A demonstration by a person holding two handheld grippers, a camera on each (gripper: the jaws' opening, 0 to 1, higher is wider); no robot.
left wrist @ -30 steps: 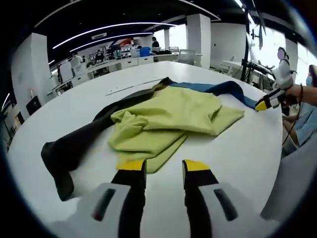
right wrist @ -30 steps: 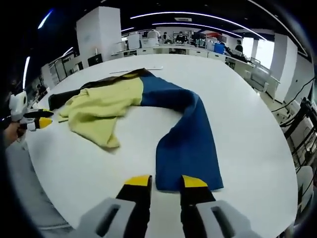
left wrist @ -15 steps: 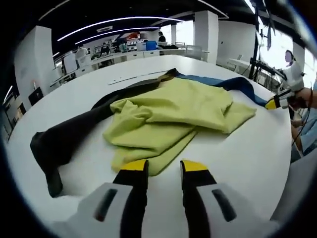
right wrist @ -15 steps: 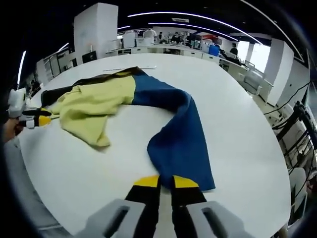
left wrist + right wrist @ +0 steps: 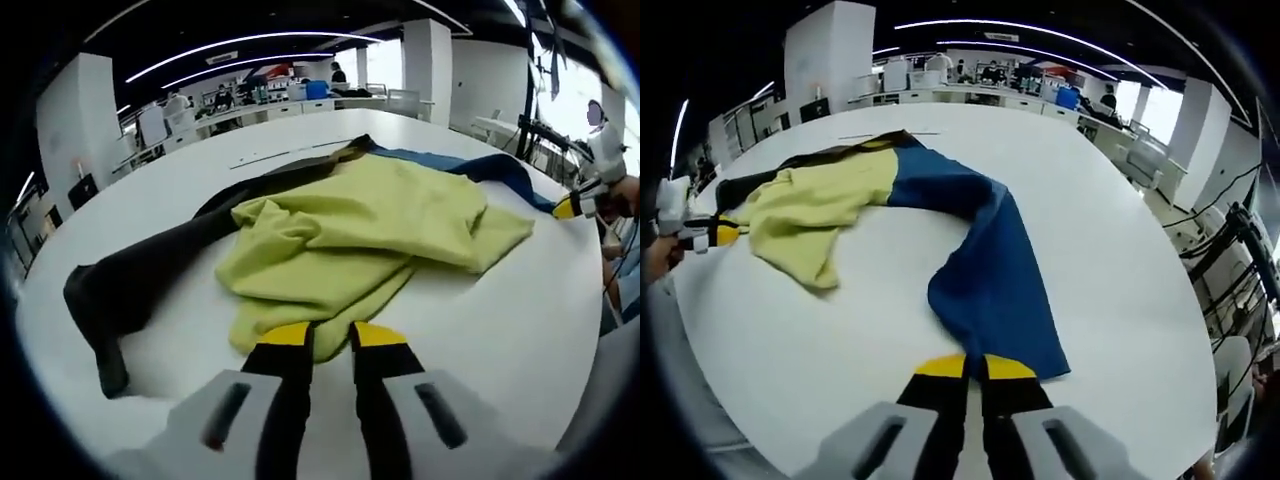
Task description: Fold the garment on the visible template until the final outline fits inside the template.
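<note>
Crumpled yellow-green fabric garment (image 5: 360,235), with black (image 5: 140,285) and blue (image 5: 985,265) parts, is spread across the round white table (image 5: 840,350). Left gripper (image 5: 325,335) is narrowly parted at the yellow hem; right gripper (image 5: 975,367) looks nearly closed at the blue hem, grip uncertain. Grasping seems underway; folding inward is called for next.

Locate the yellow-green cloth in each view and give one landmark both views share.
Left gripper view: the yellow-green cloth lies crumpled mid-picture, just beyond the left gripper.
Right gripper view: it lies at upper left, beside the blue sleeve that runs toward the right gripper.
Shared landmark: the white table on which everything lies.
</note>
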